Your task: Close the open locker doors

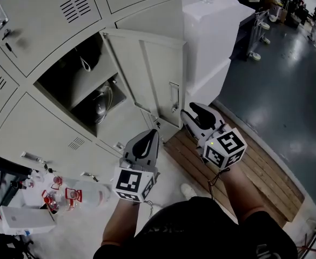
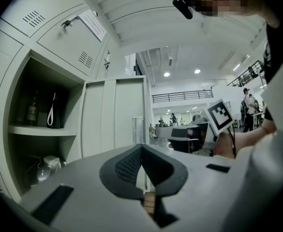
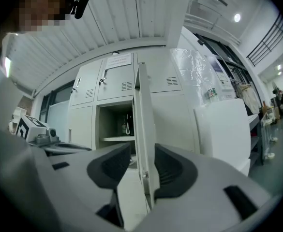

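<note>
meanwhile, one locker door (image 1: 152, 74) is seen swung well out from the grey locker bank (image 1: 33, 117), hinged at the right edge of its open compartment (image 1: 76, 85), where a shelf (image 2: 39, 129) and a few dim items are shown. the right tongs (image 3: 142, 151) are held spread, with the door's free edge standing between them near the latch plate (image 1: 174, 97). a gap is visible beside one pad (image 3: 110, 166), so the door is judged to be straddled, not pinched. the left tongs (image 2: 141, 148) are pressed together on nothing and are held low, near the door's lower corner. the neighbouring doors are seen shut.

the step in hand is judged to be the swinging of this door home, and little of it appears done. it is best done by pressure on the outer face close to the free edge, where leverage is greatest, with an arc followed around the hinge and no straight shove. the tongs should be drawn off the edge before the frame is met, lest a pad be caught in the closing gap. a firm last press by the latch is advised until the panel lies flush.
</note>
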Demonstrator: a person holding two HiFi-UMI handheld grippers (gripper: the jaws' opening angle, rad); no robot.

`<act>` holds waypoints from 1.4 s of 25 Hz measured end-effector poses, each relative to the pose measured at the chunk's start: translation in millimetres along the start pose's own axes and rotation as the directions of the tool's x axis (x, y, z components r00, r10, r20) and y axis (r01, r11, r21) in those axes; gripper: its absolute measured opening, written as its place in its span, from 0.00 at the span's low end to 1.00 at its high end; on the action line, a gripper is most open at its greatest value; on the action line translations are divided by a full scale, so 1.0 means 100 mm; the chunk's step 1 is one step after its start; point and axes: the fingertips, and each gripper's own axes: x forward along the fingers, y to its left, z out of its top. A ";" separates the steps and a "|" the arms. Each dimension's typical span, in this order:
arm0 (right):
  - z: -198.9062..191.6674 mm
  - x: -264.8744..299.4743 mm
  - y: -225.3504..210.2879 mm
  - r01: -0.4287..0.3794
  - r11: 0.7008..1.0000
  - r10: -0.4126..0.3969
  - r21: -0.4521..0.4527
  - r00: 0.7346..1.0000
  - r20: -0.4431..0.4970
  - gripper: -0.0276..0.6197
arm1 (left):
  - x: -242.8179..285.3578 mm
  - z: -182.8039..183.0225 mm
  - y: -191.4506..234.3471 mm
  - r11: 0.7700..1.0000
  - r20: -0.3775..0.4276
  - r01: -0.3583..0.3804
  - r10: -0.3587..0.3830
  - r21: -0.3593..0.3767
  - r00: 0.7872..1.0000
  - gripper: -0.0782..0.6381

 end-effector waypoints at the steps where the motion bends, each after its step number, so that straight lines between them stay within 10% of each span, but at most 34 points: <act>1: 0.00 0.02 -0.01 -0.012 1.000 0.012 0.003 1.000 0.000 0.29 | 0.01 0.00 0.00 1.000 0.001 -0.004 0.004 -0.002 1.000 0.12; 35: -0.03 0.53 -0.18 -0.232 0.972 0.231 -0.035 0.973 -0.025 0.20 | 0.24 -0.23 0.26 0.974 0.003 -0.212 0.213 -0.078 0.977 0.12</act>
